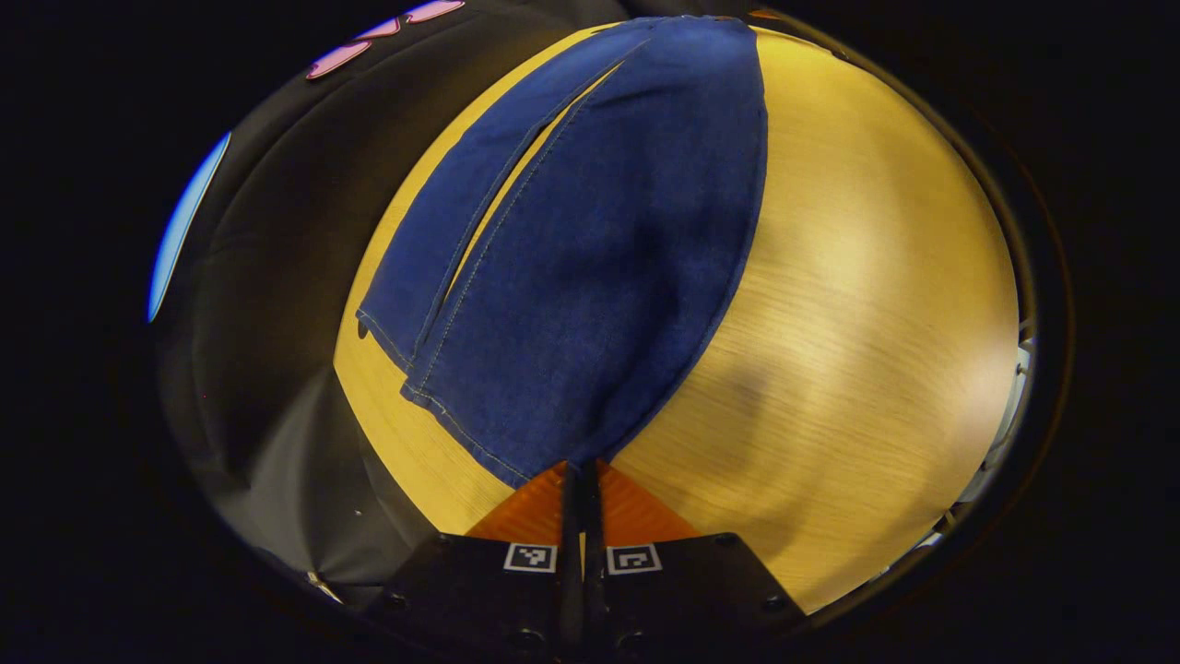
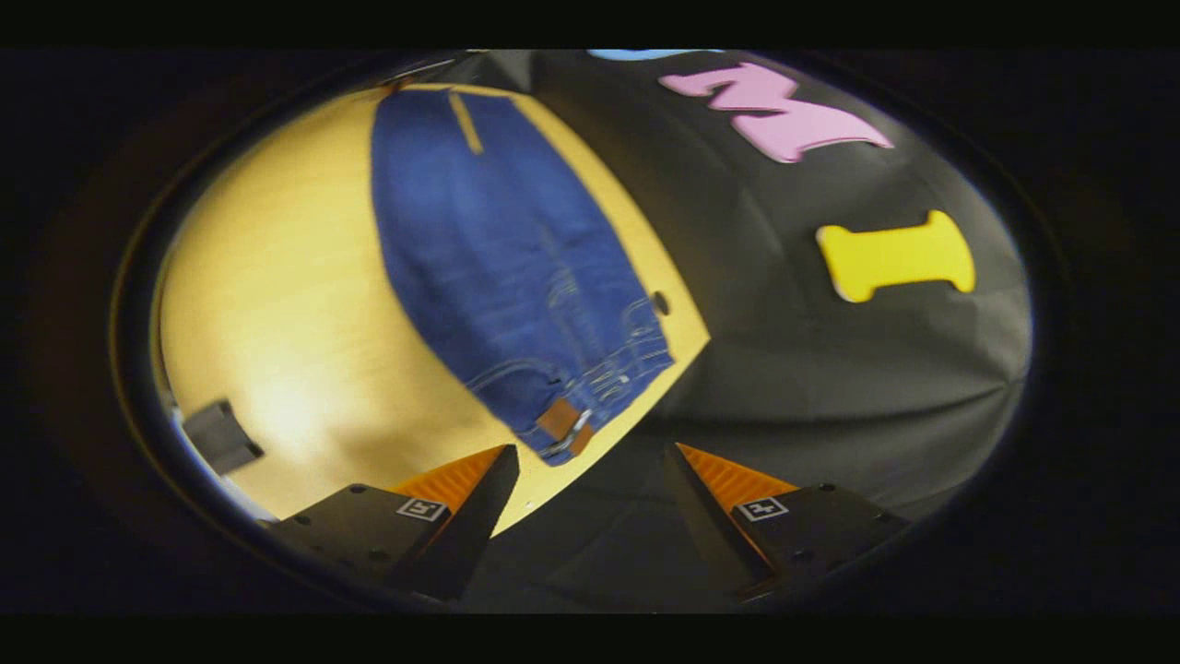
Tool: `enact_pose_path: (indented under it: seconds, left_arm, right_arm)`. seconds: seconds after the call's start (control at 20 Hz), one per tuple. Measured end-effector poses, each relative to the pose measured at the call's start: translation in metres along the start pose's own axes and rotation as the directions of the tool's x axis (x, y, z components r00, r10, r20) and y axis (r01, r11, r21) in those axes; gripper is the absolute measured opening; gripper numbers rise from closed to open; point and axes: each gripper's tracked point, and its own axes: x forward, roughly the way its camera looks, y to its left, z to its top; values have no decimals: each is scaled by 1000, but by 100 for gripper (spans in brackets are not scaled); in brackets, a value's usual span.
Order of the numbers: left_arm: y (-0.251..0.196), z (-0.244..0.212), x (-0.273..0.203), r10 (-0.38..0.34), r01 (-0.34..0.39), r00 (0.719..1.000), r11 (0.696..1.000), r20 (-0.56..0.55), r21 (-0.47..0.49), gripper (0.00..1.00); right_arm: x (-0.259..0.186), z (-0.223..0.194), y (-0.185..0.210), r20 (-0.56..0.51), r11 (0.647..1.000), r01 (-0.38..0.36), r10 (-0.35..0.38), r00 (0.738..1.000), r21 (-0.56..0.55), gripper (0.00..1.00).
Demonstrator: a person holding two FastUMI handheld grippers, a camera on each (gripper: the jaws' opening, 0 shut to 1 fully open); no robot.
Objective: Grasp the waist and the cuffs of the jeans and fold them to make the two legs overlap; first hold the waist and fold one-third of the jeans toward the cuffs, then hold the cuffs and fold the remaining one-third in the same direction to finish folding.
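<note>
A: Jeans (image 1: pixel 590 249) flat on the wooden table (image 1: pixel 857 304); left gripper (image 1: pixel 581 472) pinched tight on the cuff corner.
B: Right gripper (image 2: pixel 590 461) spread wide, empty (just short of the waist (image 2: pixel 576 420), off the table's edge).

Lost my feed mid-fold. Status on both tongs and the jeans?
Left tongs shut on the cuff corner of the jeans. Right tongs open, off the waist, gripping nothing. Jeans flat on the table, legs nearly overlapped. Nothing in the way.
</note>
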Motion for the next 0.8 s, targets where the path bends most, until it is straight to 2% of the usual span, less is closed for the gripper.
enact_pose_path:
  seconds: [0.15, 0.3, 0.35, 0.4, 0.45, 0.55, 0.6, 0.75, 0.8]
  left_arm:
    - [2, 0, 2, 30, -31, 999, 998, -12, -55, 6]
    - [3, 2, 3, 55, -58, 998, 996, -34, -64, 6]
    - [3, 2, 2, 63, -66, 997, 996, -39, -66, 6]
    - [3, 2, 3, 73, -76, 996, 994, -42, -75, 6]
    - [3, 2, 3, 81, -85, 996, 993, -47, -86, 6]
    - [5, 2, 4, 96, -101, 994, 991, -58, -92, 6]
    - [5, 3, 4, 102, -107, 993, 990, -64, -91, 6]
    - [5, 2, 5, 119, -127, 989, 987, -83, -97, 6]
    - [5, 3, 5, 120, -129, 989, 986, -90, -101, 6]
  right_arm:
    - [29, -9, 11, 2, 996, -56, 57, 998, -69, 97]
    - [66, -18, 20, -21, 989, -110, 108, 994, -100, 97]
    - [75, -18, 20, -17, 987, -114, 113, 993, -114, 95]
    - [82, -10, 13, 8, 987, -93, 95, 995, -133, 99]
    - [88, -7, 11, 19, 987, -88, 91, 996, -137, 93]
    - [99, 0, 10, 27, 986, -85, 90, 996, -142, 87]
    - [103, 2, 11, 25, 987, -94, 98, 995, -133, 88]
    - [120, 7, 11, -2, 987, -77, 78, 997, -144, 39]
    - [115, 7, 10, -5, 987, -68, 68, 998, -146, 30]
